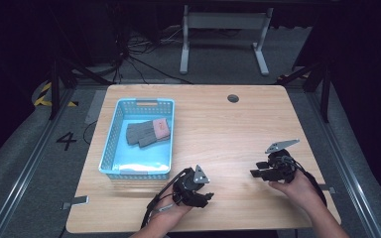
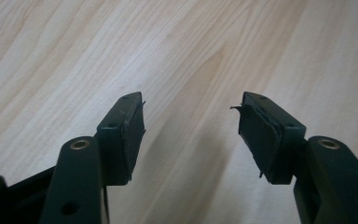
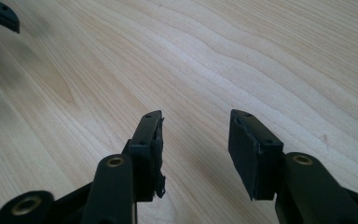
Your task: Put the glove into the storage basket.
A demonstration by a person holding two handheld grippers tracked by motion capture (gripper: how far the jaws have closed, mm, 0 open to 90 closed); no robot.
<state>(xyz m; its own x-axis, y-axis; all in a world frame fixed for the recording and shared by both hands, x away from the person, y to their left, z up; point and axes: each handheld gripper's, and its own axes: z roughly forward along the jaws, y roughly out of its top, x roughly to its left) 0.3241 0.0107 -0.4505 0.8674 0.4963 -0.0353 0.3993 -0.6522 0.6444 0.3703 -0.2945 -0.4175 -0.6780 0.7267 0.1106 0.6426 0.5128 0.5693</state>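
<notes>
Nearest the high camera, the person's two hands are coming in from six o'clock, each holding a gripper over the bare front part of the wooden table (image 1: 218,119). Up at about ten o'clock from the left gripper (image 1: 209,197), a light blue basket (image 1: 110,144) is sitting on the tabletop, just beside that gripper, and a grey glove (image 1: 146,133) with a pink patch is lying inside it toward its far end; whether it is one glove or a folded pair is hard to tell. Nothing is standing between the grippers and the basket. Well apart at three o'clock, the right gripper (image 1: 253,173) is pointing toward nine o'clock. Its jaws are standing apart with only wood grain between them. The left gripper's jaws are gaping wider, gripping nothing, over bare wood.
</notes>
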